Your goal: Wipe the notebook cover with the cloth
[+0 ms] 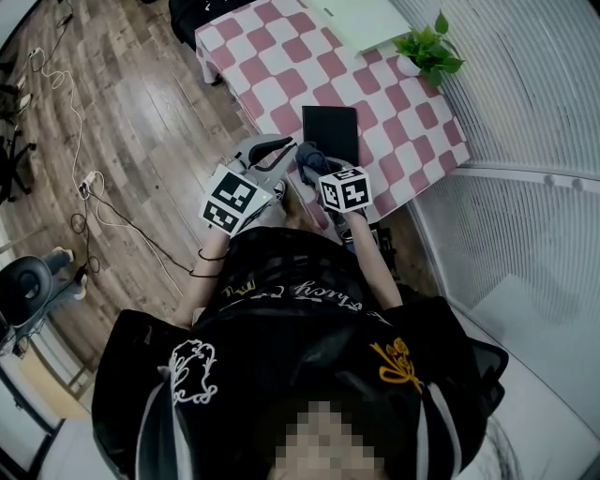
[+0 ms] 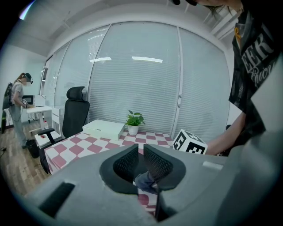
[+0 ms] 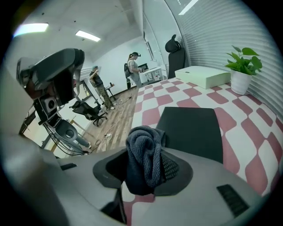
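The black notebook [image 1: 330, 131] [image 3: 194, 130] lies flat on the pink-and-white checked table [image 1: 394, 112], near its front edge. A dark grey-blue cloth [image 1: 308, 159] [image 3: 143, 156] is bunched up in my right gripper [image 1: 314, 169] [image 3: 148, 170], which is shut on it just in front of the notebook's near edge. My left gripper [image 1: 284, 150] [image 2: 141, 161] hovers close on the cloth's left, jaws shut to a thin slit. A scrap of cloth [image 2: 145, 180] shows low past that slit. Whether it touches the jaws is unclear.
A potted plant [image 1: 427, 49] [image 3: 242, 66] and a flat pale box [image 1: 364, 21] [image 3: 202, 75] sit at the table's far end. An office chair [image 2: 74, 112] stands beside the table. Cables [image 1: 84, 187] run over the wooden floor on the left, and people [image 3: 132, 68] stand farther off.
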The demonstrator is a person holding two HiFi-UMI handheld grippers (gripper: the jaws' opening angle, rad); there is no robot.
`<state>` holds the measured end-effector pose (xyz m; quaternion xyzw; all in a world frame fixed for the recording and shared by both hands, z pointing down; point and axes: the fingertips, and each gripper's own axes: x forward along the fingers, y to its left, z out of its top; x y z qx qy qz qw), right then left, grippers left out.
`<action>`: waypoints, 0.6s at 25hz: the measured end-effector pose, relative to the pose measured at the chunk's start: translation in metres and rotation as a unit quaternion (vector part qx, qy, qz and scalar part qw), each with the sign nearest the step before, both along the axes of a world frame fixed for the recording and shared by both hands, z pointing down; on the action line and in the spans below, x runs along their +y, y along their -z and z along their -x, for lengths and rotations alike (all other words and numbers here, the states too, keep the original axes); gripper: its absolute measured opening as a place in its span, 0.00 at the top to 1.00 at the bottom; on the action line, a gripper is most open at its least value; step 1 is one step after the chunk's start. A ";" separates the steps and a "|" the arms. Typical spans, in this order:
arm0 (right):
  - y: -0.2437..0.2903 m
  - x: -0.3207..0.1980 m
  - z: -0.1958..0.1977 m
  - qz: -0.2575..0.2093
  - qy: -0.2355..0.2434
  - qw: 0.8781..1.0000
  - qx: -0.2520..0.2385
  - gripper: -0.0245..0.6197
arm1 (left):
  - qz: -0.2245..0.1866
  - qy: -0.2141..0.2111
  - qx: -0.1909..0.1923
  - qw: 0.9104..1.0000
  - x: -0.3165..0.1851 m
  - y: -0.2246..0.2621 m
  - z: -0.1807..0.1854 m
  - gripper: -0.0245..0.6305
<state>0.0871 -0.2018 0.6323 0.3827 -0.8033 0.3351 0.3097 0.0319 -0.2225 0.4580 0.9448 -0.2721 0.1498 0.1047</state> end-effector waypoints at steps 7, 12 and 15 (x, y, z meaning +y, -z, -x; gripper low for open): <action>-0.003 -0.002 -0.046 0.002 -0.067 0.998 0.006 0.76 | 0.004 -0.009 -0.002 1.000 0.005 -0.004 -0.003 0.91; -0.003 0.001 -0.090 0.003 -0.123 0.992 0.019 0.77 | 0.002 -0.019 0.001 1.000 0.005 -0.002 -0.011 0.91; -0.003 0.006 -0.115 0.004 -0.156 0.988 0.023 0.77 | 0.002 -0.029 0.001 1.000 0.007 -0.004 -0.016 0.91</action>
